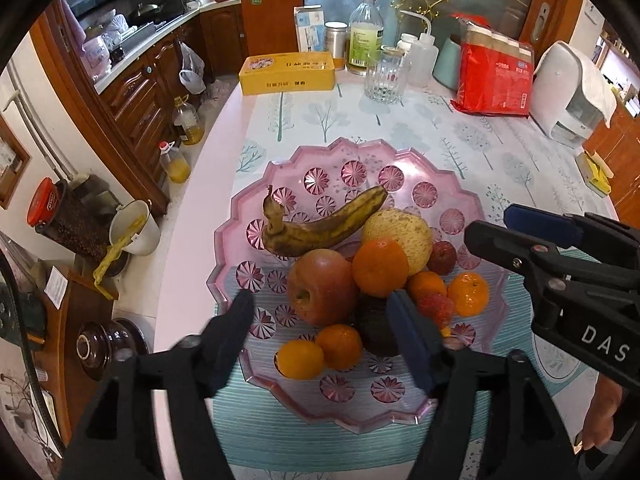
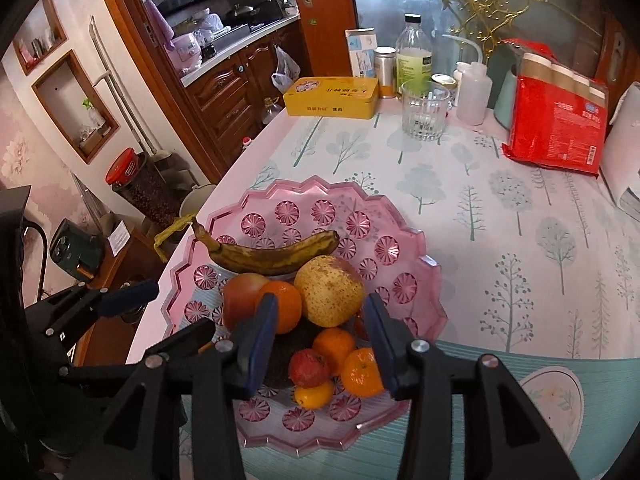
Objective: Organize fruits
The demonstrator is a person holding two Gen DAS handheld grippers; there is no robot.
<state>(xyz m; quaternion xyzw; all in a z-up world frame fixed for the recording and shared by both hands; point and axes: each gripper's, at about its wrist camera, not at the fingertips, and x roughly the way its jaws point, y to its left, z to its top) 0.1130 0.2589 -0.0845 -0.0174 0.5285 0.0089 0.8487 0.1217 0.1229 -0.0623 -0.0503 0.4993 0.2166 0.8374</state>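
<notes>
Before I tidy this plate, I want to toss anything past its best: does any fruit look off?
Yes: the banana lying across the back of the pink plate is heavily browned and blotchy, with a dried dark stem. The apple, pear and oranges look sound.

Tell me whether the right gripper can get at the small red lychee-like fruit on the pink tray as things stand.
Probably yes. The right gripper hangs open just above the red fruit, nothing covering it, though oranges crowd both sides, so the fingers may nudge them.

Right claw [image 2: 322,344] open above fruit-filled pink plate [image 2: 416,248], seemingly empty.
</notes>
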